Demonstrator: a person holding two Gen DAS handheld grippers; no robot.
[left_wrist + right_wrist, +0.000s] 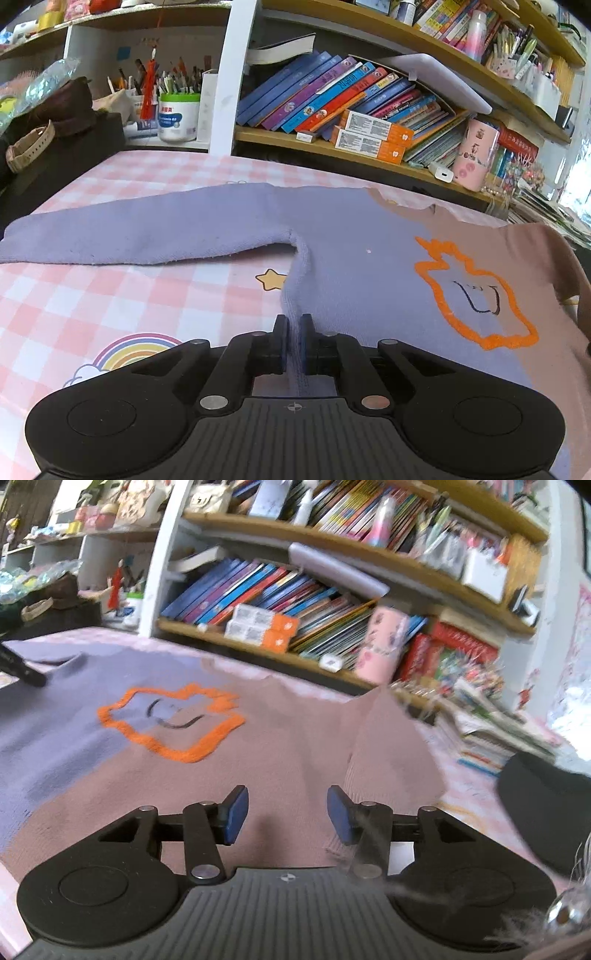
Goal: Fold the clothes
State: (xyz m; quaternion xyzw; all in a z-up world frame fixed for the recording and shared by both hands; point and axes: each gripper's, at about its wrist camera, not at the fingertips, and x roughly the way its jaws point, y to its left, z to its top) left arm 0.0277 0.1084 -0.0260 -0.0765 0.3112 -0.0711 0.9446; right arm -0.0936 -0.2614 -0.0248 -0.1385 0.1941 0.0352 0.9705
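Note:
A sweater (369, 258), half lilac and half dusty pink with an orange outlined figure (476, 291), lies flat on a pink checked tablecloth (110, 295). Its lilac sleeve (129, 232) stretches out to the left. My left gripper (293, 328) is shut on the lilac side edge of the sweater near the hem. In the right wrist view the sweater (258, 746) fills the middle, and its pink sleeve (391, 746) lies folded over the body. My right gripper (286, 812) is open and empty just above the pink hem.
Bookshelves (369, 110) full of books stand behind the table. A pink cup (476, 155), a pen pot (177, 114) and a dark box with a watch (29, 144) sit along the back. A dark round object (546, 805) lies at the right.

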